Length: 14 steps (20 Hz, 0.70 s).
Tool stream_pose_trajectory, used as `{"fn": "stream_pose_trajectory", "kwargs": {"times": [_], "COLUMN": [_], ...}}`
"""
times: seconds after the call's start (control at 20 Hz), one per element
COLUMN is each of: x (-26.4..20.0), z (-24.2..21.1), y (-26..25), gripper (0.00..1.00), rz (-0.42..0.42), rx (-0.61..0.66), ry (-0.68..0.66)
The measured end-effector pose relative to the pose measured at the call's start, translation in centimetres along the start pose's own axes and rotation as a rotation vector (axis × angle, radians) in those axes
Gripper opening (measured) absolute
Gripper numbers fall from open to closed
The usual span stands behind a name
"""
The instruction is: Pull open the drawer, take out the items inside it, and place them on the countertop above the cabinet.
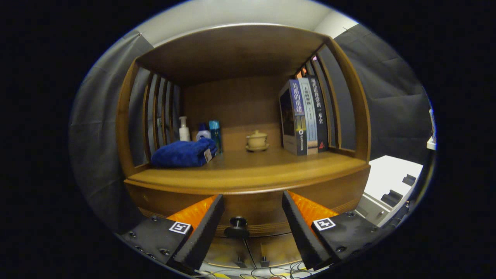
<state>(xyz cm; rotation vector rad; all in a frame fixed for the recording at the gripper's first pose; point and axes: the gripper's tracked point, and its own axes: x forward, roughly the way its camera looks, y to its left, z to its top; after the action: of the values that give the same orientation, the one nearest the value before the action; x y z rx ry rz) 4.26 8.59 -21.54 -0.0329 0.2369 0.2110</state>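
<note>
A wooden cabinet stands before me with a shut drawer front [255, 211] under its countertop [248, 172]. A dark round knob [238, 222] sits on the drawer front, between my fingers and a little beyond their tips. My gripper [252, 202] is open, one finger on each side of the knob, touching nothing. The drawer's inside is hidden.
On the countertop lie a folded blue towel [184, 154], a white pump bottle [184, 130], two blue bottles [211, 133], a lidded tea cup on a saucer [256, 141] and several upright books [306, 116]. A white unit [387, 186] stands right of the cabinet. Cables [252, 267] lie below.
</note>
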Motion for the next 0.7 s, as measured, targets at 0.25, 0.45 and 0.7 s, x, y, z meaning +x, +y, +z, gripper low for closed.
{"fn": "stream_pose_trajectory", "kwargs": {"times": [0.25,0.45,0.7], "x": [1.4,1.7,1.8], "z": [-4.2,-6.4,-6.6], "y": [0.4,1.0,1.9], "gripper": [0.99,0.81,0.59], "rz": [0.027,0.05,0.074], "rx": [0.002,0.029,0.015], "ry": [0.09,0.146,0.155]}}
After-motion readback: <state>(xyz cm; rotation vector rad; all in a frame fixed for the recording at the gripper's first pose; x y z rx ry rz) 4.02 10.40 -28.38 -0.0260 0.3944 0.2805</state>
